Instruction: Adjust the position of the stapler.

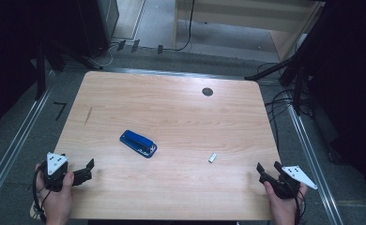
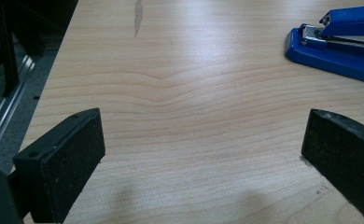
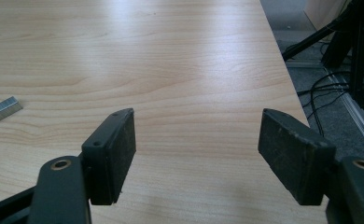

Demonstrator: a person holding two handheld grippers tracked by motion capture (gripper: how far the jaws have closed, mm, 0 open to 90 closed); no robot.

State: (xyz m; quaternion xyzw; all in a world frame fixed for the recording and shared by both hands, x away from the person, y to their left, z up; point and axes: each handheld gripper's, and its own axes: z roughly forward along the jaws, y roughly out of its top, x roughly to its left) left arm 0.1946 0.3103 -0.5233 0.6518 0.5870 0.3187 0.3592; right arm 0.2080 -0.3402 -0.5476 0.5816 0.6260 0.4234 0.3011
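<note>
A blue stapler (image 1: 138, 143) lies closed near the middle of the wooden table (image 1: 171, 108), angled with one end toward the far left. A short silver strip of staples (image 1: 212, 158) rests to its right. My left gripper (image 1: 88, 171) is held at the near left corner, open with nothing between its fingers; in the left gripper view (image 2: 203, 135) the stapler (image 2: 339, 46) sits ahead at the upper right. My right gripper (image 1: 268, 166) hovers at the near right corner, open and empty; in the right gripper view (image 3: 196, 130) the staple strip (image 3: 0, 111) lies off to the left.
A dark round hole (image 1: 207, 92) sits near the table's far edge. A thin grey streak (image 1: 88, 116) marks the left side. Cables and black stand legs (image 1: 289, 75) crowd the floor to the right, and metal rails run along both sides.
</note>
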